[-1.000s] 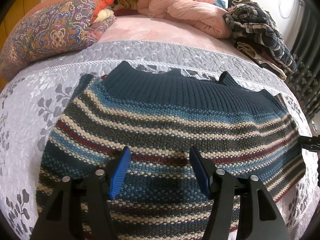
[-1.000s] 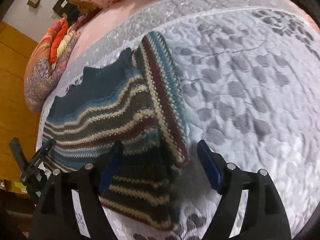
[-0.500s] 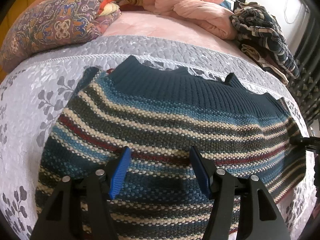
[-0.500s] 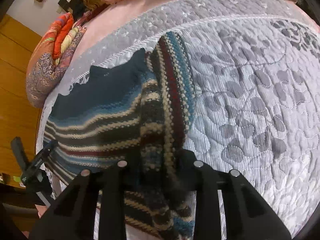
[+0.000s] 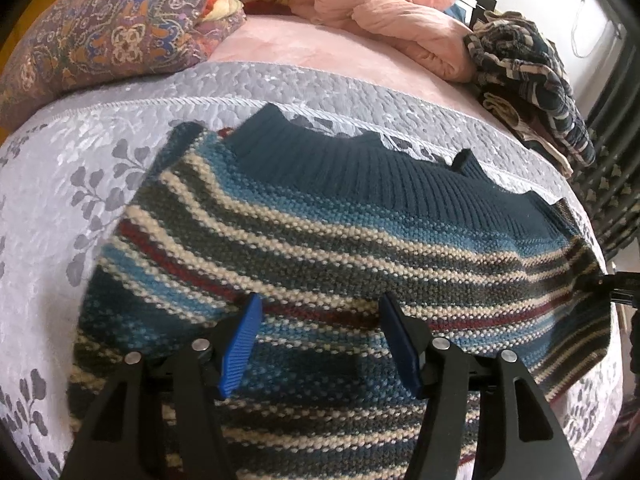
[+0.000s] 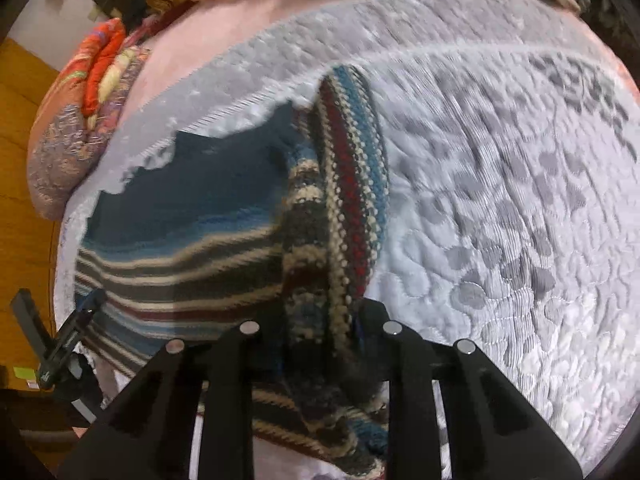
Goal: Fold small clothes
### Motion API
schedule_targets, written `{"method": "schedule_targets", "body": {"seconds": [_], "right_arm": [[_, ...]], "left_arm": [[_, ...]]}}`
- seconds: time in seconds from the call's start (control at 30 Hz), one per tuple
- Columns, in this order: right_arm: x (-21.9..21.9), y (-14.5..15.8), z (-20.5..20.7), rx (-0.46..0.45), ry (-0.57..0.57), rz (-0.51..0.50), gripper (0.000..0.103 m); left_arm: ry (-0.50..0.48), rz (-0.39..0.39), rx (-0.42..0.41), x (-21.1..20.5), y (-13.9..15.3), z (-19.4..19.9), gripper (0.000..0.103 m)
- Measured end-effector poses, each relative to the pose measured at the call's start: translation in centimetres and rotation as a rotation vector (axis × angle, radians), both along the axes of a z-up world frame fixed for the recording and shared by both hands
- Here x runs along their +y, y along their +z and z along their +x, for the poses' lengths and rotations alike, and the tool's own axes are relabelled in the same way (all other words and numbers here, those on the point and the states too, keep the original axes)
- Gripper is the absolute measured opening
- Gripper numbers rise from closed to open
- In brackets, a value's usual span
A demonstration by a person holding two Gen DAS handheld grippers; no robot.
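Sweater (image 5: 320, 248): striped knit with a dark teal ribbed band, spread on the grey quilted bedspread (image 5: 60, 184); the band lies on the far side from me.
Left gripper (image 5: 320, 320): my jaws stand wide apart — blue pads (image 5: 240, 344) poised over the sweater's near stripes, nothing between them.
Right gripper (image 6: 320, 328): my jaws are clamped on the sweater's right-hand edge, a bunched strip of knit pinched between them.
Folded strip: that edge is turned up along the sweater's side.
Patterned cushion (image 5: 104, 40): beyond the sweater's far left corner — well apart.
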State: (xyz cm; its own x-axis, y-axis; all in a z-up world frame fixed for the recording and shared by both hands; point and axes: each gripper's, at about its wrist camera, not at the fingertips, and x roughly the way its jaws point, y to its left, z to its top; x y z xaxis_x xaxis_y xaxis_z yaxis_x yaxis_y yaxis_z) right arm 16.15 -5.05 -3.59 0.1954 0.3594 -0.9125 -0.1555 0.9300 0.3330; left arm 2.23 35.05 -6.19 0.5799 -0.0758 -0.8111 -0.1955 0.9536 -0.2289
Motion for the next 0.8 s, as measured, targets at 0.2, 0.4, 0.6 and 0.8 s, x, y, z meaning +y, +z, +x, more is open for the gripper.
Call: {"method": "schedule_targets", "body": {"seconds": [0.2, 0.4, 0.6, 0.8], "right_arm": [[5.4, 4.9, -0.8, -0.058, 0.091, -0.036, 0.023], [11.9, 7.4, -1.2, -0.083, 0.172, -0.089, 0.022], [18.1, 7.9, -2.0, -0.099, 0.283, -0.141, 0.022], [23.4, 6.3, -2.9, -0.086, 0.355, -0.192, 0.022]], "left_arm": [[0.033, 0.002, -0.071, 1.6, 2.7, -1.2, 0.061], [0.047, -0.021, -0.079, 2.9, 3.1, -1.4, 0.061], [0.046, -0.031, -0.062, 3.6, 2.8, -1.6, 0.061], [0.059, -0.04, -0.061, 4.7, 3.1, -2.1, 0.061]]}}
